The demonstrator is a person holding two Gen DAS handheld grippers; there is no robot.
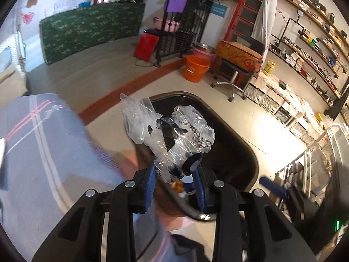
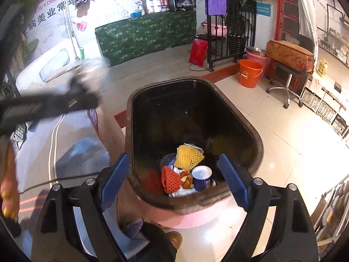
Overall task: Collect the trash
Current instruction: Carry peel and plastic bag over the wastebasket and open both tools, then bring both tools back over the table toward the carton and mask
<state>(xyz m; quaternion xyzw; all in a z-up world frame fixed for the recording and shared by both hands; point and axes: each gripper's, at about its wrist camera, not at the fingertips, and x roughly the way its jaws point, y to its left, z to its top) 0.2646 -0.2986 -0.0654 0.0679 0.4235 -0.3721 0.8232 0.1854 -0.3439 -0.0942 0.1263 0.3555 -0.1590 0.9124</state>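
We note a dark, rounded-rectangular bin (image 2: 250,131) with smooth glossy walls on the tiled floor. Left claw (image 1: 174,170) pinches a crinkled clear plastic bag (image 1: 170,128) above it. Right claw (image 2: 174,174) spread wide, empty, over foam nets (image 2: 188,156) and a cup (image 2: 201,178) inside.

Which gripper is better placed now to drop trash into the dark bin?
Left gripper: its jaws hold the crumpled clear plastic bag above the dark bin. The right gripper is open and empty.
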